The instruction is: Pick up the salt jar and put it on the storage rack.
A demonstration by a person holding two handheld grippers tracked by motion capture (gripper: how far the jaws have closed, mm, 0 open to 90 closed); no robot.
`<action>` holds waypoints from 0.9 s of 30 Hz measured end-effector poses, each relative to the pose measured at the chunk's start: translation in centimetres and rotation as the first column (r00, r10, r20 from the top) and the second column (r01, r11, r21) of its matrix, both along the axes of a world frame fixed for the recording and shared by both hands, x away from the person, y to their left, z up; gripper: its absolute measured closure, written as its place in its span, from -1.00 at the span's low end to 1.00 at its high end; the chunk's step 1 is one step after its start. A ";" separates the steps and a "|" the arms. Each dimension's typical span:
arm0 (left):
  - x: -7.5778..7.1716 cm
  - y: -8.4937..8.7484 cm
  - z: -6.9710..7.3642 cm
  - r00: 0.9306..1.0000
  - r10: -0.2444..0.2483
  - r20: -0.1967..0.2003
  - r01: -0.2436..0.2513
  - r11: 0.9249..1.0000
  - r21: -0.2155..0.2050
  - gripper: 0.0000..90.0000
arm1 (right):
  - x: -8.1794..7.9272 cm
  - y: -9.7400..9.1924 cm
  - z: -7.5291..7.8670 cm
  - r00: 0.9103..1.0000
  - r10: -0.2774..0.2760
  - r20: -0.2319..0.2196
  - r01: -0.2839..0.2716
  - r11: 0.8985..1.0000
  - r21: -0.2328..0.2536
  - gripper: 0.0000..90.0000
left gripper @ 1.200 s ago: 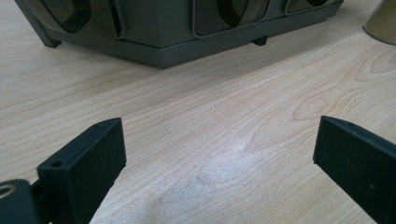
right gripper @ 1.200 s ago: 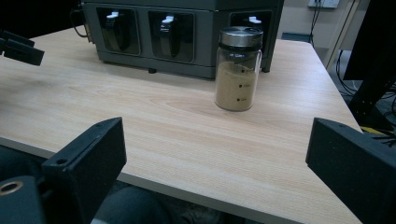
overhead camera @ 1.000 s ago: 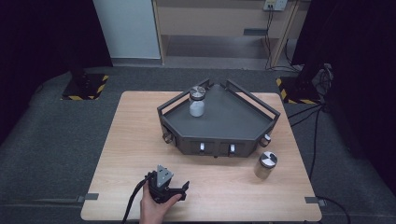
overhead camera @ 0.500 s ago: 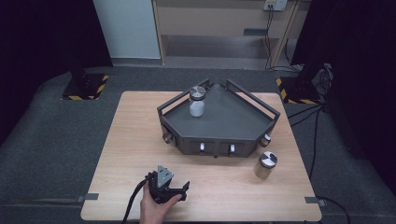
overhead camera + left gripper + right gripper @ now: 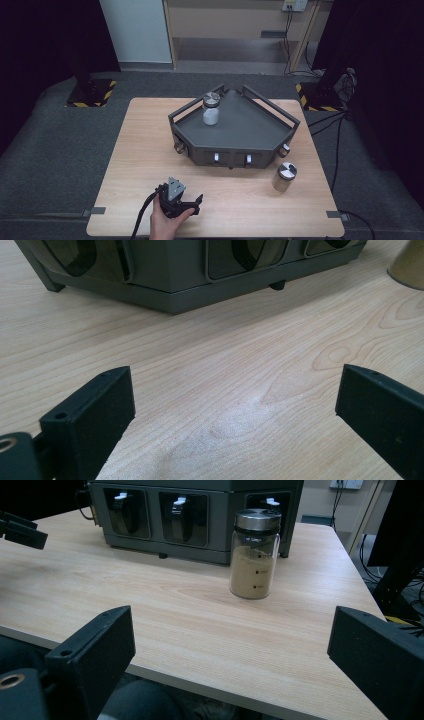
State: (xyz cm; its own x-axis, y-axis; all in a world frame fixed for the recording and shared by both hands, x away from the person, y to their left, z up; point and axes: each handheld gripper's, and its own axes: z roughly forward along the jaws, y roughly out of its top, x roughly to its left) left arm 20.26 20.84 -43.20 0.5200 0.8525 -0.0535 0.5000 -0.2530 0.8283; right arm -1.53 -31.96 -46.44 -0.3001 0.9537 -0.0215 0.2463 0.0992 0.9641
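A person's hand holds my left gripper (image 5: 181, 196) low over the table's front edge, left of centre. Its jaws (image 5: 235, 400) stand wide open above bare wood, nothing between them. My right gripper (image 5: 232, 645) is open too, with nothing in it, just off the table's front edge. It faces a glass jar of brown powder (image 5: 254, 555) with a metal lid, which stands on the table (image 5: 284, 177) in front of the rack's right corner. A dark grey angular rack (image 5: 250, 131) sits mid-table. A jar of white powder (image 5: 211, 110) stands on its top at the back left.
The rack's front face (image 5: 190, 515) has windowed slots and small knobs. Its base (image 5: 200, 285) lies straight ahead of the left gripper. One jaw of the left gripper (image 5: 20, 530) shows at far left in the right gripper view. Cables (image 5: 330, 125) trail on the floor at right.
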 end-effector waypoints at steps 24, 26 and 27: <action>-0.1 0.0 0.0 1.000 0.014 0.002 -0.014 1.000 -0.003 -0.97 | -0.3 0.0 0.0 1.000 0.013 0.009 -0.012 1.000 -0.007 -0.89; -0.1 -0.1 0.0 1.000 0.013 0.002 -0.013 1.000 -0.003 -0.97 | -0.3 0.0 0.1 1.000 0.012 0.012 -0.012 1.000 -0.009 -0.89; -0.1 -0.1 0.0 1.000 0.013 0.002 -0.013 1.000 -0.003 -0.97 | -0.3 0.0 0.1 1.000 0.012 0.012 -0.012 1.000 -0.009 -0.89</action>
